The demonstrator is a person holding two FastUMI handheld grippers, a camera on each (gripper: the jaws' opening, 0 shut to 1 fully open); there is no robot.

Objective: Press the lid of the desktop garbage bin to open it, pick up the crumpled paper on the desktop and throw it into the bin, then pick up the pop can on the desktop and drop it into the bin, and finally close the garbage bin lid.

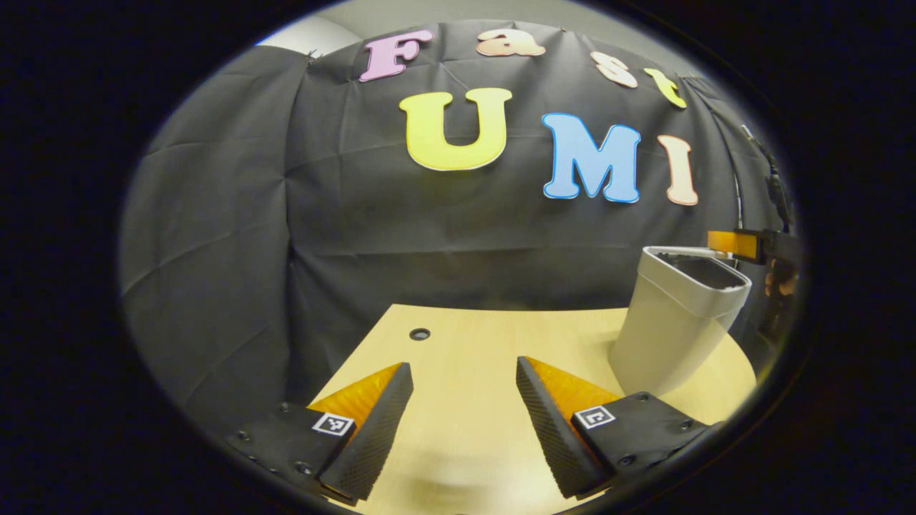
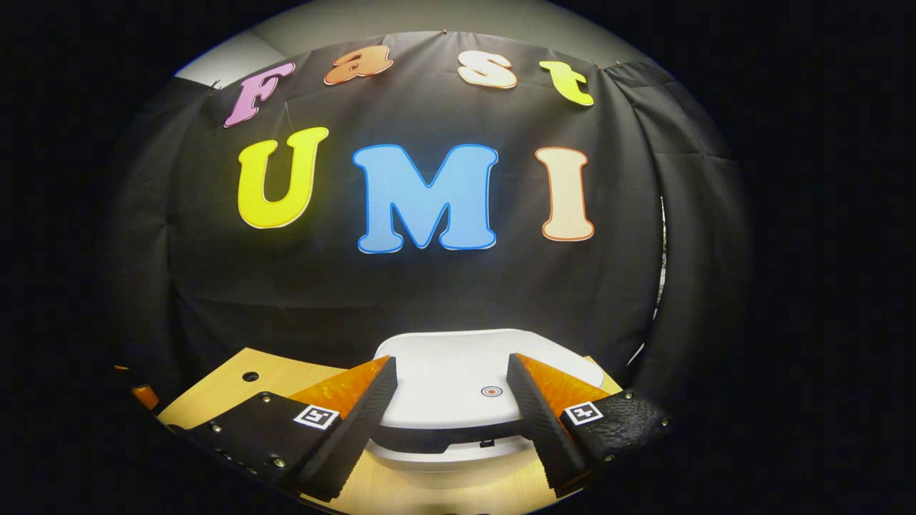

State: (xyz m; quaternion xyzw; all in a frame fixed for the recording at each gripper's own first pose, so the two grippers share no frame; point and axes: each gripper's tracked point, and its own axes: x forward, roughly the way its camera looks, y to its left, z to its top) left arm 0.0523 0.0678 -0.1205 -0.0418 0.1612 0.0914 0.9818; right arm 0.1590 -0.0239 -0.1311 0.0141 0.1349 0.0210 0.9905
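The right claw point(image 2: 451, 400) hangs spread and empty just above the lid point(image 2: 458, 372) of the desktop bin point(image 1: 673, 322), its fingers straddling the white panel near the small red-ringed press mark point(image 2: 491, 391). In the left gripper view the bin stands on the wooden desk point(image 1: 465, 357), and one finger of the other claw reaches over the bin's rim. The lid appears tilted or partly raised, a dark gap showing at its near edge, though whether it is latched cannot be told.

The left claw point(image 1: 464, 415) is also spread wide, holding nothing, low over bare desk well to the side of the bin.

The step in hand looks to be a press on the lid. Done well, that would mean bringing one fingertip squarely down on the ringed mark rather than on the lid's edge, pushing straight down so the light bin does not tip or slide on the desk.

What lies inside the bin is hidden; its opening shows only dark. A small round hole point(image 1: 420, 334) marks the desk beyond the bin's far side.
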